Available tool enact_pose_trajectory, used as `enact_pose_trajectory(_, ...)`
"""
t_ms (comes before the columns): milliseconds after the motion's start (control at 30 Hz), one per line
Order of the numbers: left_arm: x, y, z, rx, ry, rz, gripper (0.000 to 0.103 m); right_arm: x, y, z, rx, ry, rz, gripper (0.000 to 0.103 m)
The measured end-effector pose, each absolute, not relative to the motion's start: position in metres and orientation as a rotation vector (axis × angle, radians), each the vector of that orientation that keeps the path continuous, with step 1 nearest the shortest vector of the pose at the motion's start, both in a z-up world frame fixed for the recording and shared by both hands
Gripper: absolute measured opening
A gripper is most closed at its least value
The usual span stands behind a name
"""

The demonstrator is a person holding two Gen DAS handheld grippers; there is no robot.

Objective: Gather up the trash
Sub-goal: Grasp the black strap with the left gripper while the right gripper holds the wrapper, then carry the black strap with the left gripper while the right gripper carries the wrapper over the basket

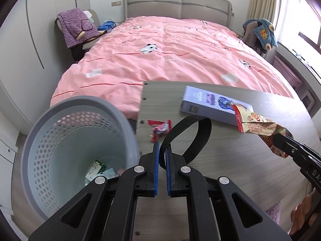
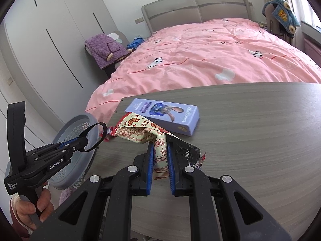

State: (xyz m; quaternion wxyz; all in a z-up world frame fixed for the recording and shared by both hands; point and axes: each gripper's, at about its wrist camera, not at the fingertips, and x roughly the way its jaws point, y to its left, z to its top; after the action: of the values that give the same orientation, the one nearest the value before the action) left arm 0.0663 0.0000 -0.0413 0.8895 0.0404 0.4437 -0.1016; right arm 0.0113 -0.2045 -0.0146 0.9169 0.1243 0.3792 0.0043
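Note:
My left gripper [image 1: 162, 147] is shut on a black strap loop [image 1: 190, 134], held above the left end of the wooden table [image 1: 230, 160]. Just past its tips a red candy wrapper [image 1: 160, 127] lies on the table. A grey perforated bin [image 1: 60, 124] stands left of the table, with several wrappers [image 1: 98, 170] at its bottom. My right gripper [image 2: 160, 147] is shut on a cream and red snack wrapper [image 2: 138, 131], lifted over the table [image 2: 250, 130]. In the right wrist view, the left gripper [image 2: 85, 140] with the strap loop [image 2: 100, 132] is in front of the bin [image 2: 66, 128].
A purple carton [image 2: 166, 116] with a rabbit picture lies on the table beyond the wrapper. A crumpled dark foil wrapper [image 2: 188, 150] sits beside my right finger. A bed with a pink quilt [image 1: 170, 56] fills the room behind the table. A person's hand [image 2: 30, 206] holds the left gripper's handle.

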Motion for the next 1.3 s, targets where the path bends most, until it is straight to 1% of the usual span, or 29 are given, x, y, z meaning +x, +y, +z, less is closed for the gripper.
enact_pose_trajectory(300,0.058,0.048,-0.033,0.049,0.895,-0.131,0.006,0.028,-0.159,-0.010,0.208,0.787,0.090,0.014)
enact_pose_trajectory(733,0.056,0.129,-0.040,-0.011,0.897,0.015,0.006,0.062,-0.076,-0.018,0.119,0.831,0.236,0.014)
enact_pose_trajectory(1300,0.057,0.185,-0.054,-0.056,0.922,0.107,0.006,0.090,-0.014,-0.033,0.034,0.884,0.307,0.014)
